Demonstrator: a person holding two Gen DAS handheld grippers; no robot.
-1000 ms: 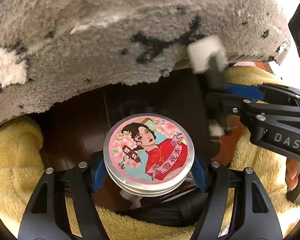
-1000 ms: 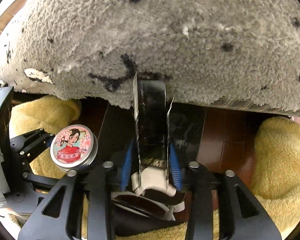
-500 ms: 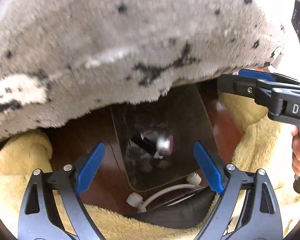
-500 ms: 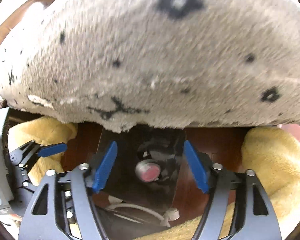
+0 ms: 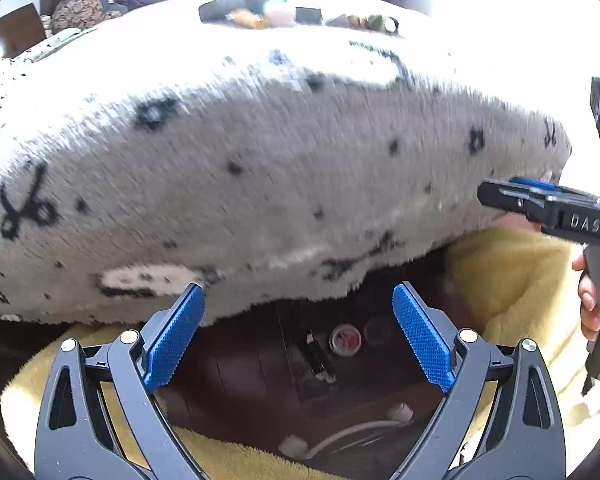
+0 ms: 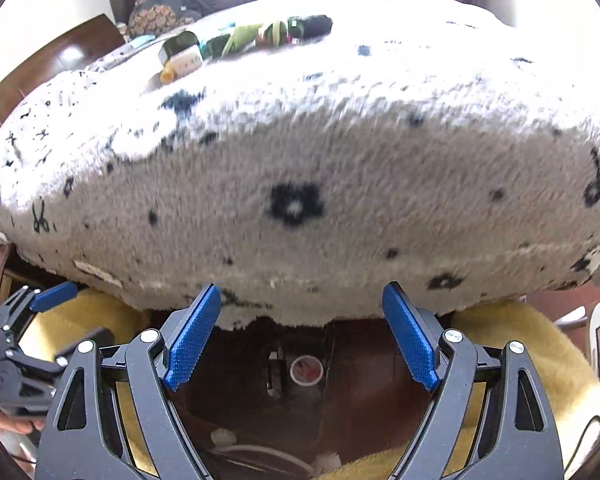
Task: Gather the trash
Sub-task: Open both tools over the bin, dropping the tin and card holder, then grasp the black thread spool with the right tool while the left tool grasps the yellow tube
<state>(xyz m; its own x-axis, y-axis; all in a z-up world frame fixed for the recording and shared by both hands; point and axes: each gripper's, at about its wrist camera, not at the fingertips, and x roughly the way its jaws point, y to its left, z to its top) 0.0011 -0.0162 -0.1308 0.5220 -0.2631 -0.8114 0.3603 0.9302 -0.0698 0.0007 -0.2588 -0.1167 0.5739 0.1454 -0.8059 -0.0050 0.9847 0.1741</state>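
Currently both units are empty: your left hand-held gripper (image 5: 295,336) and your right hand-held gripper (image 6: 300,334) have their blue pads spread wide with nothing between them. The round tin (image 5: 344,339) lies down in the dark trash bag (image 5: 300,364) on the wooden floor, beside a black wrapper (image 5: 318,354), so judge these two items as deposited. More clutter (image 6: 243,42) sits on top of the bed (image 6: 300,184), well apart from the bag, so collection is probably unfinished. One second ago the left unit was clamped on the tin and the right on the wrapper; half a second ago both had opened with the items dropping in. Since then both units have risen, and the bed top has come into view.
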